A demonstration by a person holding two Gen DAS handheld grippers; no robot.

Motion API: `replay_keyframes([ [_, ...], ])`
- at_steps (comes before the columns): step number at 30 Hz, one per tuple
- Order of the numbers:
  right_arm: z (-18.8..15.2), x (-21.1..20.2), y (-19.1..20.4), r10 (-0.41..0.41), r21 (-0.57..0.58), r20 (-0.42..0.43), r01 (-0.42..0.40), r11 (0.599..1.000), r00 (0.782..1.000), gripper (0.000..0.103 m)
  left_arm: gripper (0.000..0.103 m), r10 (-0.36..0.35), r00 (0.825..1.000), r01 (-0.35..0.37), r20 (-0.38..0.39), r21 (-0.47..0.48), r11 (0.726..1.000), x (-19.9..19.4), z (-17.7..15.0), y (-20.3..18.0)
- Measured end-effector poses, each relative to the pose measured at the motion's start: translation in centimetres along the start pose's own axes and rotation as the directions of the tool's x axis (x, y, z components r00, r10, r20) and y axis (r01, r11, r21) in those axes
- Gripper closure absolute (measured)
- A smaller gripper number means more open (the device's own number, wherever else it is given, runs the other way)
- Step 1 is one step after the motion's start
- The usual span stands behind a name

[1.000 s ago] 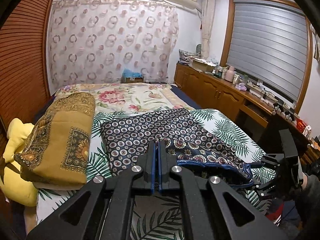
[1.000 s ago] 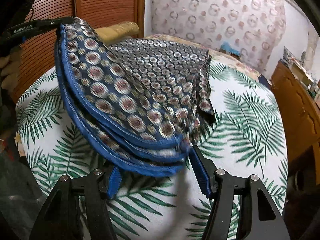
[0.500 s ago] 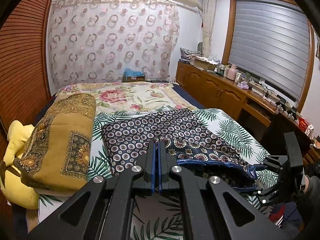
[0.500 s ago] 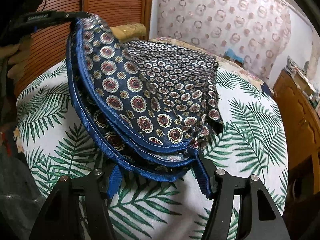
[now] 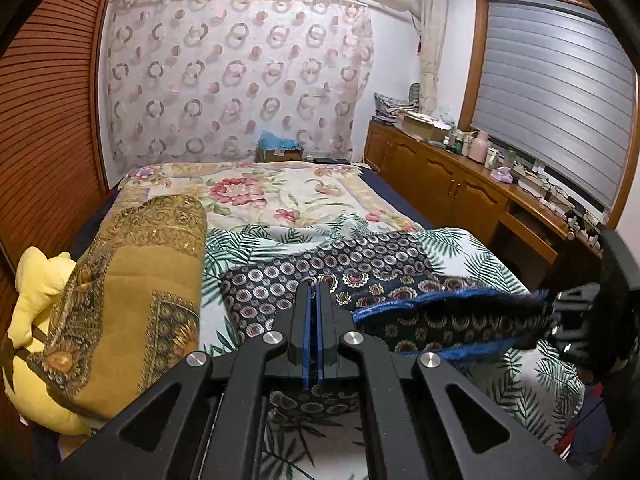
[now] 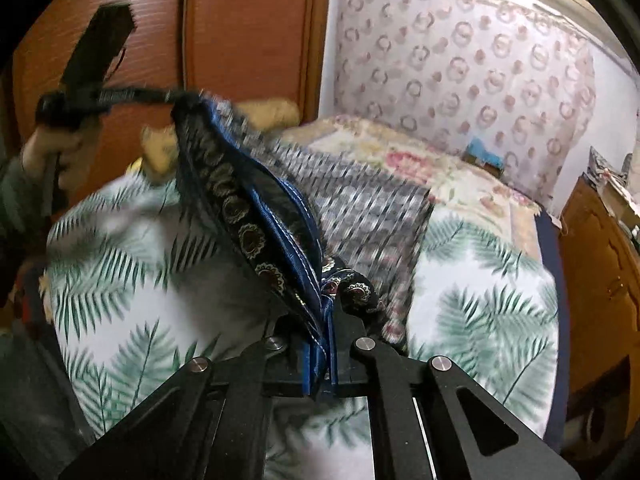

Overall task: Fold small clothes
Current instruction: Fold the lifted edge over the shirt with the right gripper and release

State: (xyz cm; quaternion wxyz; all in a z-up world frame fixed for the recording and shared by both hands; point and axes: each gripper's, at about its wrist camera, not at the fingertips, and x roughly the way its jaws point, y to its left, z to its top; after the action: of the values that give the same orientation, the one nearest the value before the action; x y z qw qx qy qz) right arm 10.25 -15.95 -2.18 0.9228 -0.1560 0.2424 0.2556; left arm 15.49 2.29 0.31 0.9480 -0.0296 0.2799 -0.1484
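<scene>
A dark navy garment [image 5: 384, 276] with circle print and a blue hem lies on the palm-leaf sheet [image 5: 472, 252]; its near edge is lifted off the bed. My left gripper [image 5: 314, 300] is shut on one end of that hem. My right gripper [image 6: 325, 320] is shut on the other end of the hem [image 6: 288, 236]. The hem hangs stretched between them. In the left wrist view the right gripper [image 5: 560, 312] is at the right. In the right wrist view the left gripper [image 6: 120, 94] is at the upper left. The right wrist view is motion-blurred.
A rolled ochre patterned blanket [image 5: 132, 280] and a yellow plush toy [image 5: 36, 292] lie on the bed's left side. A floral quilt [image 5: 256, 188] covers the far bed. A wooden sideboard [image 5: 472, 196] with clutter runs along the right. A slatted wooden wall [image 5: 44, 120] stands left.
My right gripper, open around the hem earlier, has shut on it. Both grippers have lifted the garment's near edge higher off the bed.
</scene>
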Motion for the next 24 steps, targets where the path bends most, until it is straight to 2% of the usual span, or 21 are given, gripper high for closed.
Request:
replay_keyframes([
  [10, 4.9, 3.4, -2.5, -0.01, 0.022, 0.017, 0.009, 1.0, 1.0, 0.097, 0.1, 0.038, 0.999, -0.039, -0.037, -0.031, 0.999, 3.3, 2.4, 2.7],
  [18, 7.4, 8.6, -5.4, 0.024, 0.064, -0.037, -0.021, 0.998, 0.999, 0.097, 0.1, 0.05, 0.994, -0.055, -0.098, -0.043, 0.998, 6.4, 3.7, 4.0],
  [24, 8.7, 12.5, -7.3, 0.052, 0.079, -0.096, -0.045, 0.996, 0.994, 0.097, 0.1, 0.066, 0.984, -0.072, -0.167, -0.031, 0.997, 9.0, 3.7, 4.8],
])
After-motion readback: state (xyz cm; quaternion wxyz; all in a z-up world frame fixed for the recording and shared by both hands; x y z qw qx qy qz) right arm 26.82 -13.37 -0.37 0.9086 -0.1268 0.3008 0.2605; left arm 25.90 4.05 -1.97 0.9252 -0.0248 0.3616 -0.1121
